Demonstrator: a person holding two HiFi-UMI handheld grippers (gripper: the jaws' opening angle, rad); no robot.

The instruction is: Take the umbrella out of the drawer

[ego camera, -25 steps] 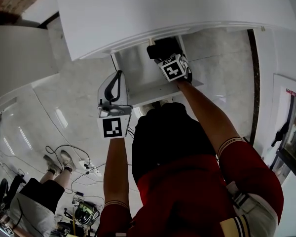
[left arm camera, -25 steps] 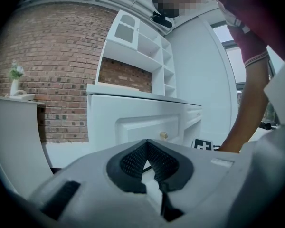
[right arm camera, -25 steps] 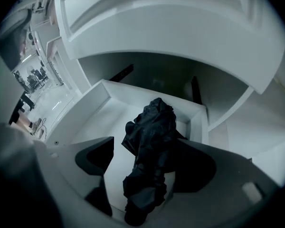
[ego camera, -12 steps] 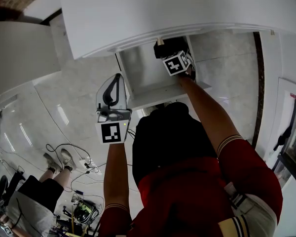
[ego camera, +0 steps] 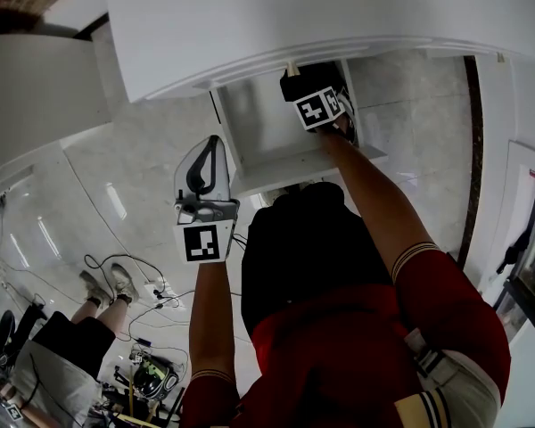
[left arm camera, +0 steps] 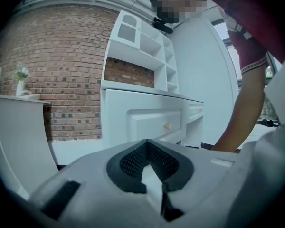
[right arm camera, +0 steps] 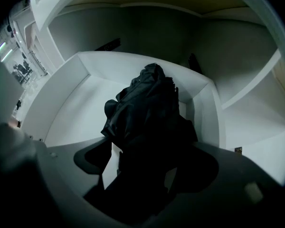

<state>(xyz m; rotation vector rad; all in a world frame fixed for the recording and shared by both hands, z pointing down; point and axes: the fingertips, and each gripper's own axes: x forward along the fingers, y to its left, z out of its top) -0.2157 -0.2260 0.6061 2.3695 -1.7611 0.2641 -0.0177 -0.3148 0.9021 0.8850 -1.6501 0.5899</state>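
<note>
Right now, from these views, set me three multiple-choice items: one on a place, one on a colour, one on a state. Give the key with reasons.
1. Where does the umbrella lie?
A. on the floor
B. on the desk top
C. inside the drawer

2. What colour is the umbrella?
A. red
B. black
C. white

3. What does the left gripper hold?
A. nothing
B. the umbrella
C. a drawer knob

Key:
1 C: the right gripper view shows it against the drawer's white walls, between the fingers of the right gripper, which have just been opening.
2 B: its crumpled fabric is black.
3 A: the left gripper view shows nothing between its fingers, and the head view shows it held off to the drawer's side.
</note>
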